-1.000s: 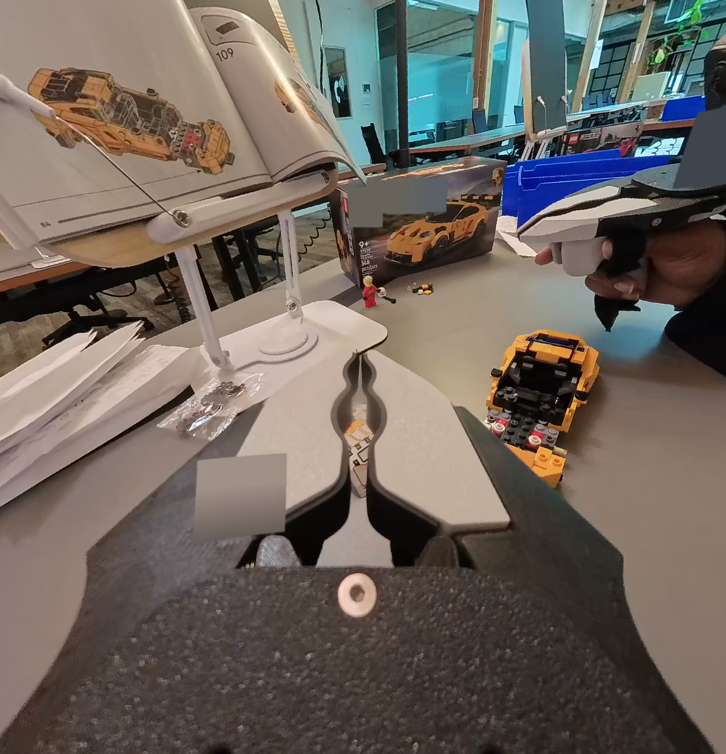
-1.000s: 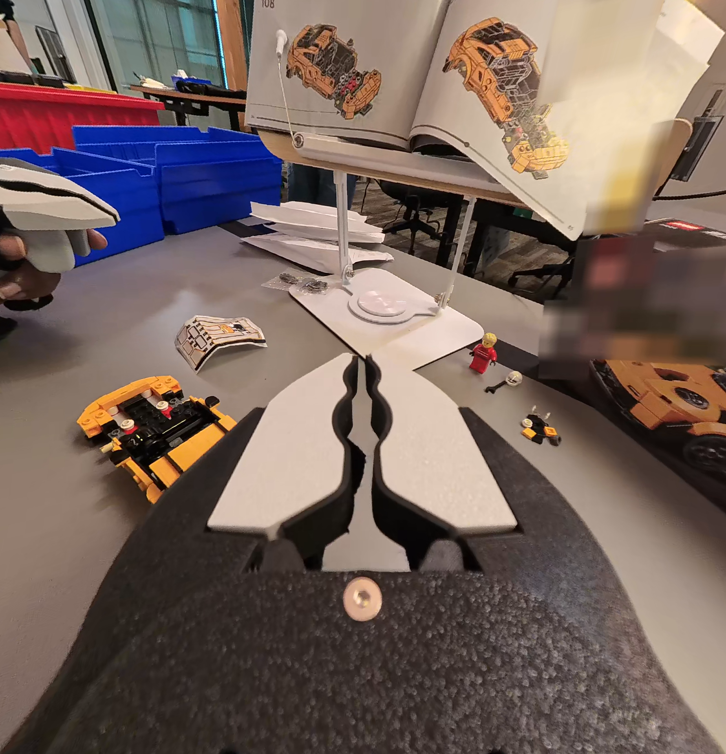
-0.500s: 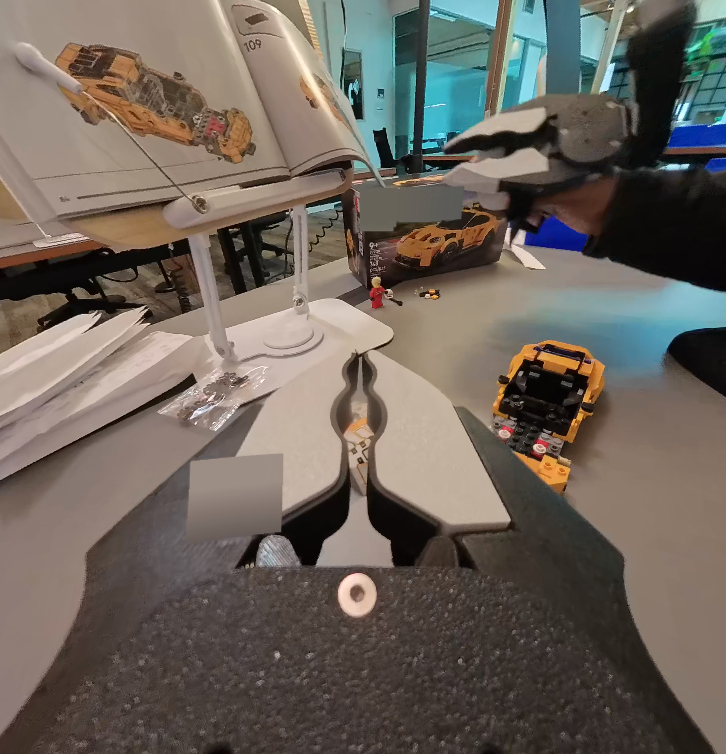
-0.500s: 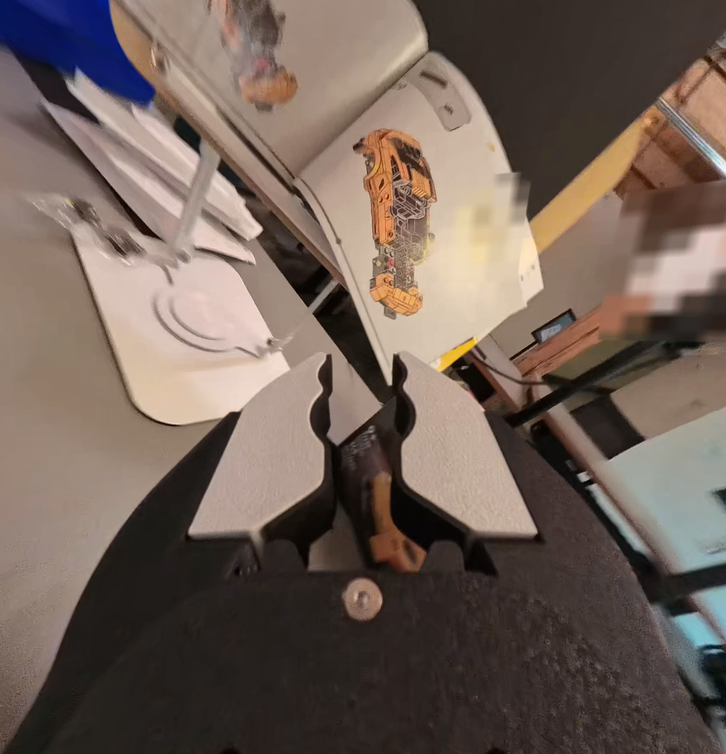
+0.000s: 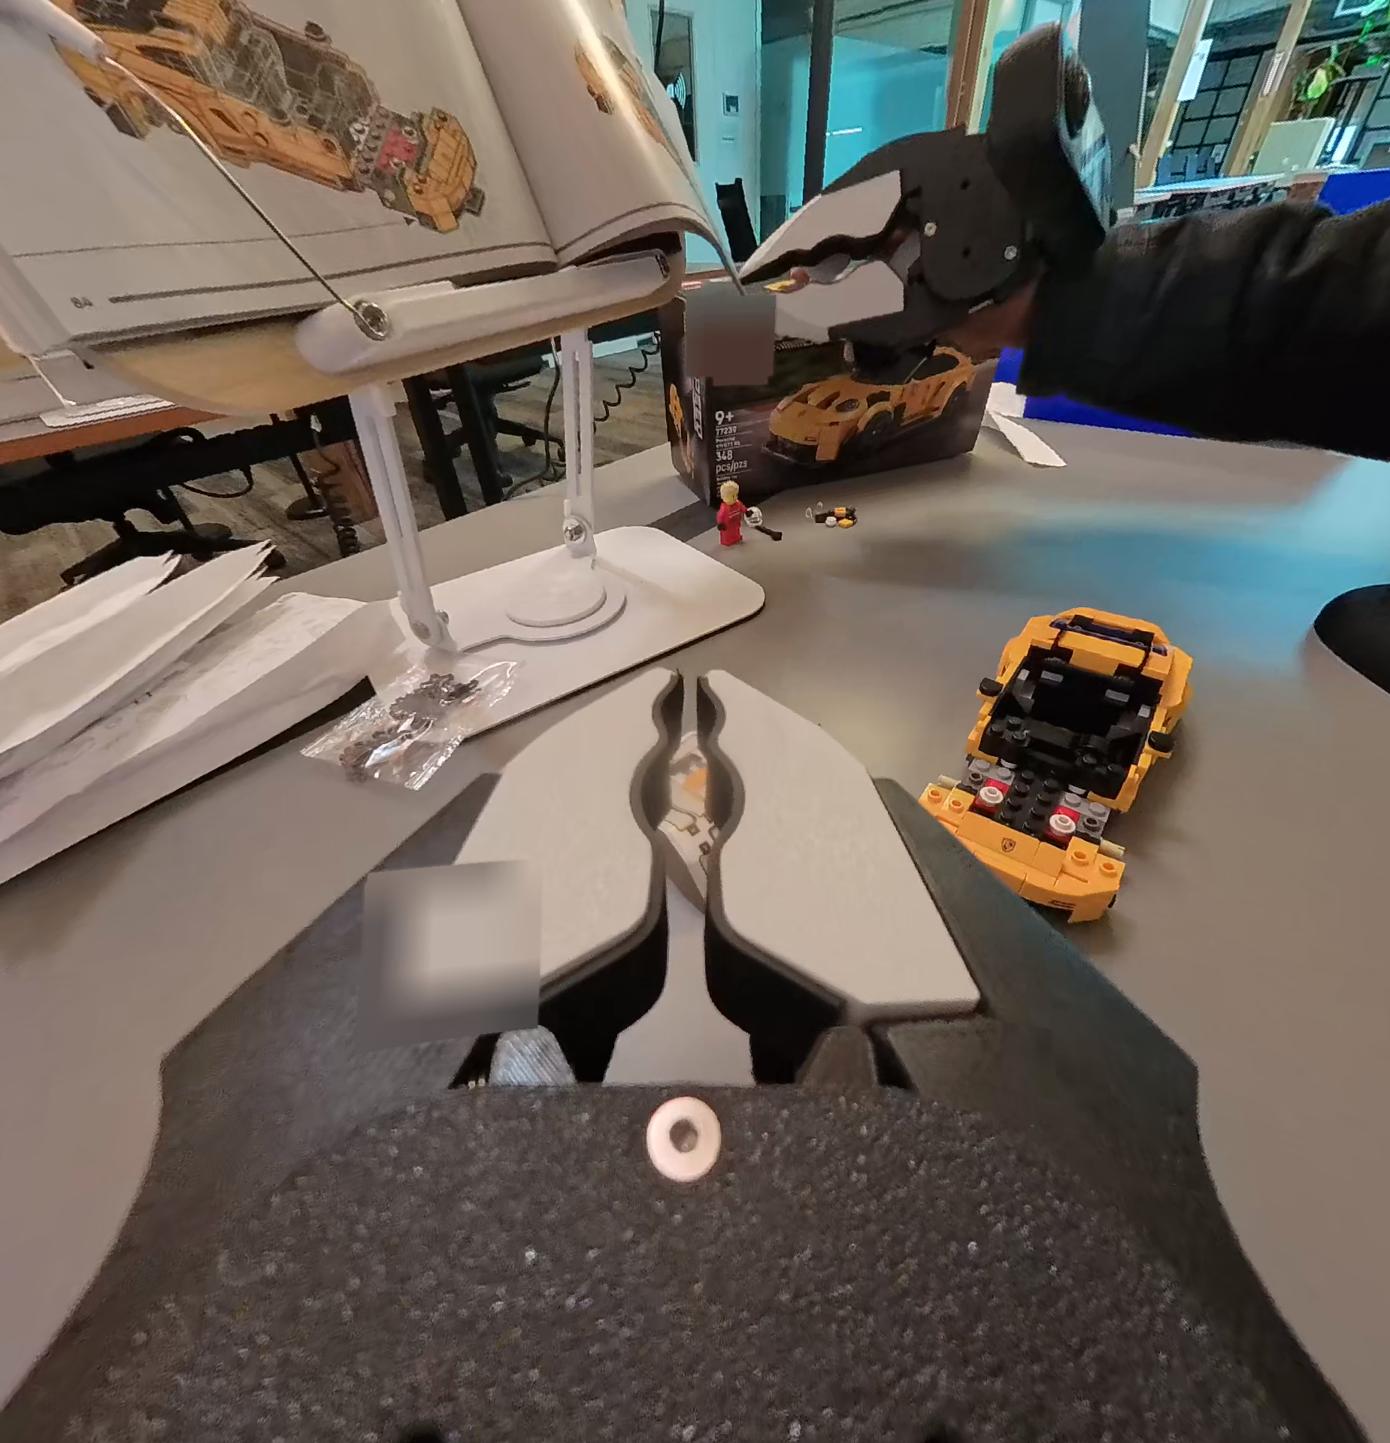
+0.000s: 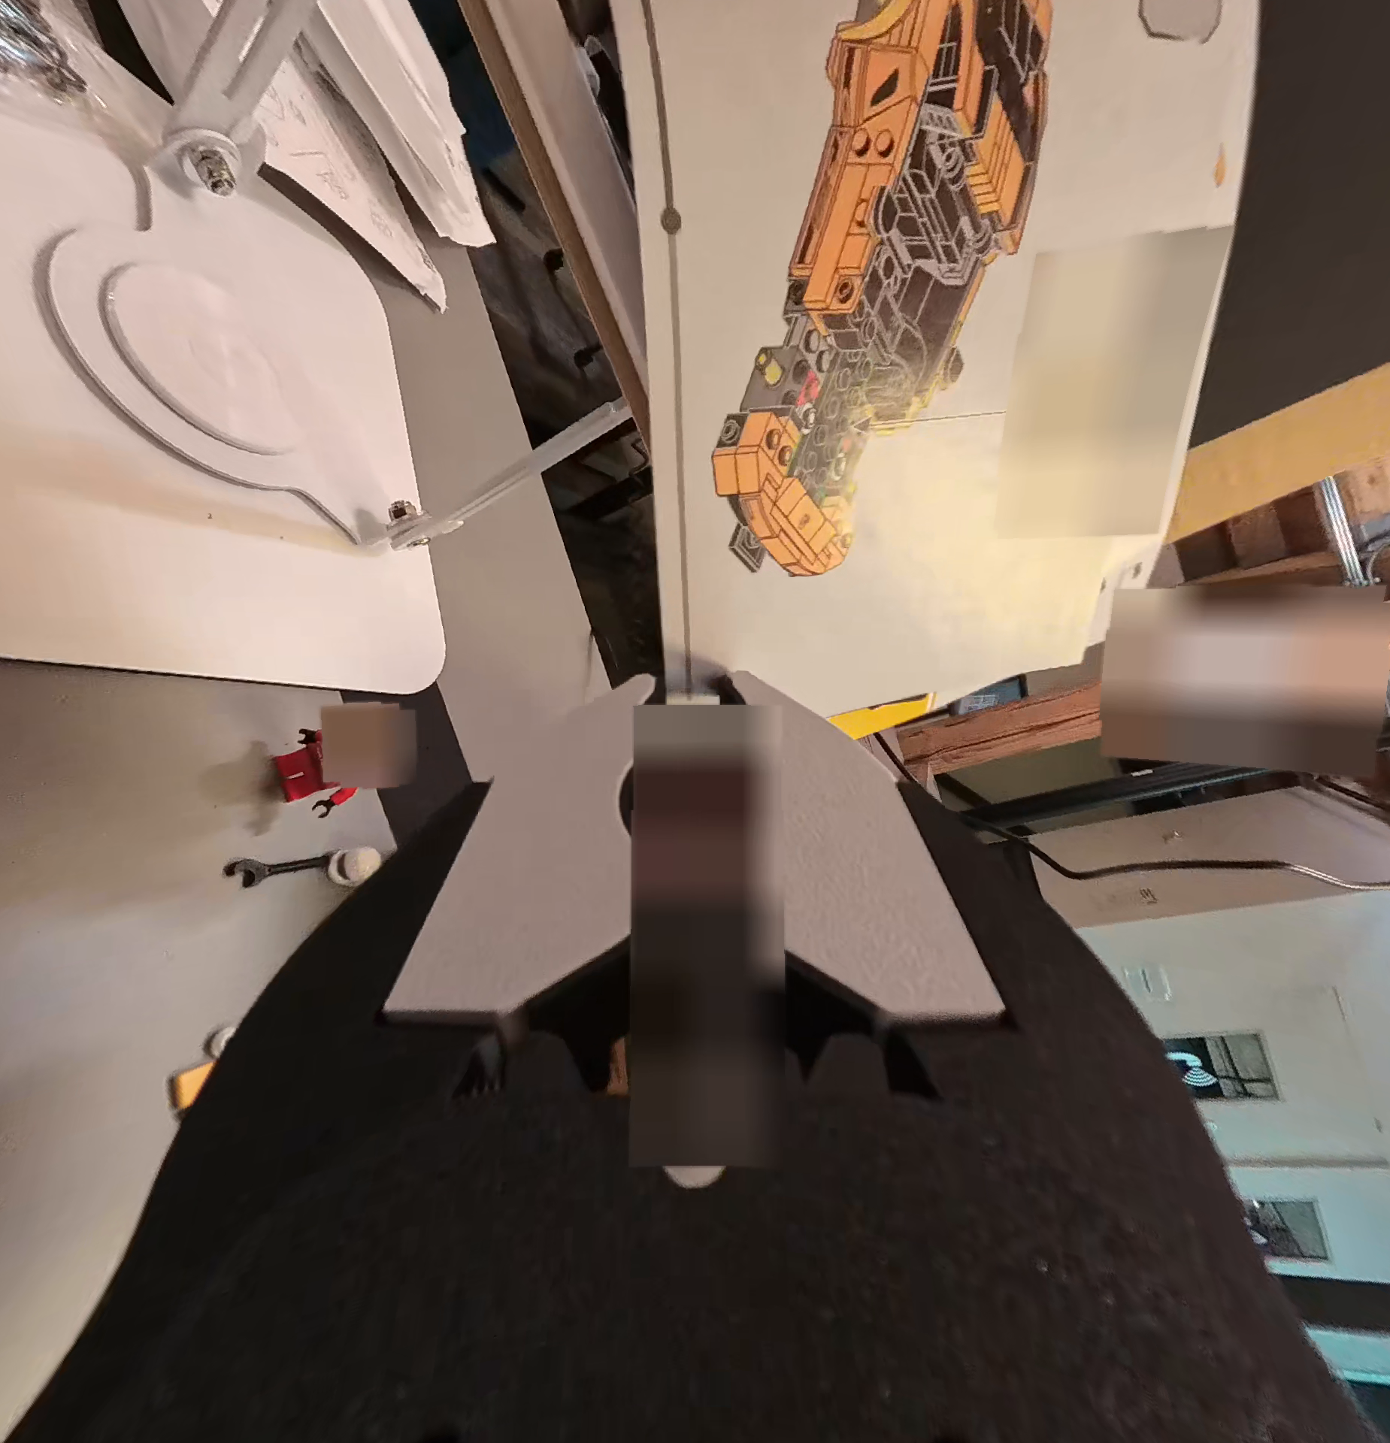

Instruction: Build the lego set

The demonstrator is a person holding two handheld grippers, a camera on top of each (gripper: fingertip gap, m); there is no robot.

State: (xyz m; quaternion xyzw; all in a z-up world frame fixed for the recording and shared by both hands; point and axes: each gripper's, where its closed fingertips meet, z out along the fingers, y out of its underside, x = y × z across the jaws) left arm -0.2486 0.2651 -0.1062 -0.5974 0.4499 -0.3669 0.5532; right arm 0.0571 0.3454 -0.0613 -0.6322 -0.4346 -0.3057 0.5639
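The right tool (image 5: 762, 285) pinches the lower corner of the instruction booklet page (image 6: 871, 609), apparently to turn it, while the left tool (image 5: 687, 687) rests nearly closed and empty over the sticker sheet (image 5: 687, 812), the partly built car (image 5: 1058, 750) waiting on the desk (image 5: 871, 593).

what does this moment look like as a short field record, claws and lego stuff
left claw: shut, low over the table, sticker sheet seen beneath it
right claw: raised, tips at the lower edge of the right-hand page of the instruction book
car: part-built, orange and black, on the table, untouched
minifigure: red, standing by the box
parts bag: clear, by the book stand base
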